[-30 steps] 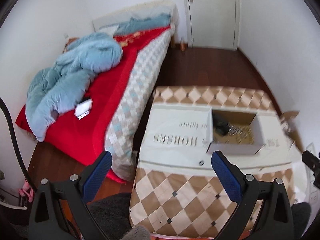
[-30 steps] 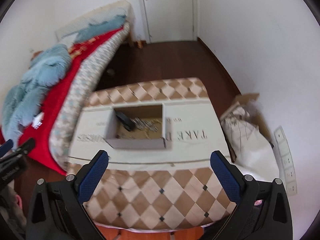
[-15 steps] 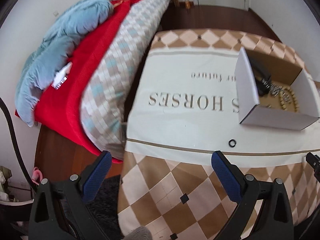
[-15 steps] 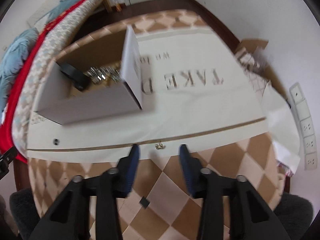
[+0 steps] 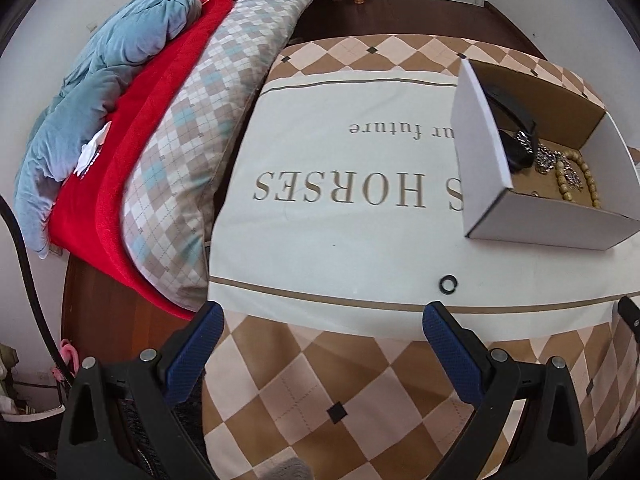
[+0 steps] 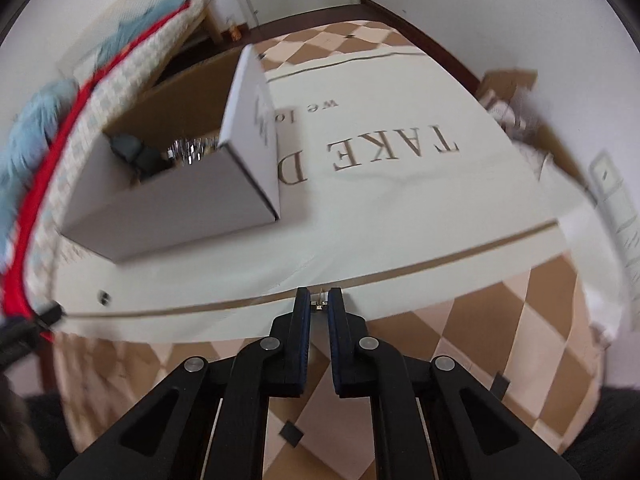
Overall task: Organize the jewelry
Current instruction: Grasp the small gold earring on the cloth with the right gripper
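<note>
Cardboard box [image 5: 492, 184], open-topped, stands on the printed cloth [image 5: 340, 240] and holds a dark band, a silver chain and wooden beads [image 5: 588, 184]. Right gripper [image 6: 319, 306], jaws nearly together, brackets a tiny metal earring-like piece [image 6: 320, 305] on the cloth's brown stripe; firm contact cannot be confirmed. Left gripper [image 5: 320, 332] hangs wide apart and empty, near a small black ring [image 5: 448, 284]. Step in hand: pinching the small piece. Next move likely calls for a secure pinch, then a lift to the box.
</note>
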A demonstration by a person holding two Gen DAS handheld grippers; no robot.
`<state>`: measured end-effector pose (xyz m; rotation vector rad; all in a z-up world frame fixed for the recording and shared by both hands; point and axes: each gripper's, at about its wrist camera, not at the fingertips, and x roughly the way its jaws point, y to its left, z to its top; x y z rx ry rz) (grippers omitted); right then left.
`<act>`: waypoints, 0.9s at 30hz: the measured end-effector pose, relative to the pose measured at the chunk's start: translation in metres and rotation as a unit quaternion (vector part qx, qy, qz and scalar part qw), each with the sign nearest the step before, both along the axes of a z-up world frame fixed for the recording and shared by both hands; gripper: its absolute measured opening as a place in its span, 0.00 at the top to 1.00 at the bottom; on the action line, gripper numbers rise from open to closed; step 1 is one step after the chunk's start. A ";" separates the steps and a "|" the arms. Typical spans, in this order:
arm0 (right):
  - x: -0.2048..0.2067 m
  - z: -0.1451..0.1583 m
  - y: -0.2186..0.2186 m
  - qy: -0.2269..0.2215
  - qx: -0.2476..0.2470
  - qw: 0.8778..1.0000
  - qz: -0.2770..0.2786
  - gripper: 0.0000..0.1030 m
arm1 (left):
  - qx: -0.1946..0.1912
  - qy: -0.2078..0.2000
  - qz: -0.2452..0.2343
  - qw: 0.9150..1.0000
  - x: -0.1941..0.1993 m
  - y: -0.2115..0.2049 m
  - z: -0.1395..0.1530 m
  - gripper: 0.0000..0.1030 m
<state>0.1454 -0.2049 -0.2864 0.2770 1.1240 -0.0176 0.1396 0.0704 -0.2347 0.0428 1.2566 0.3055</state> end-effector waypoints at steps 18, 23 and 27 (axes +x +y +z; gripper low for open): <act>-0.009 0.025 -0.043 -0.013 0.066 0.996 -0.052 0.91 | -0.085 0.022 -0.064 0.994 0.025 -0.047 -0.025 0.43; -0.007 0.030 -0.047 -0.020 0.067 0.996 -0.057 0.91 | -0.092 0.035 -0.076 0.992 0.026 -0.054 -0.029 0.88; -0.005 0.035 -0.049 -0.026 0.070 0.995 -0.059 0.91 | -0.086 0.022 -0.083 0.993 0.023 -0.057 -0.025 0.97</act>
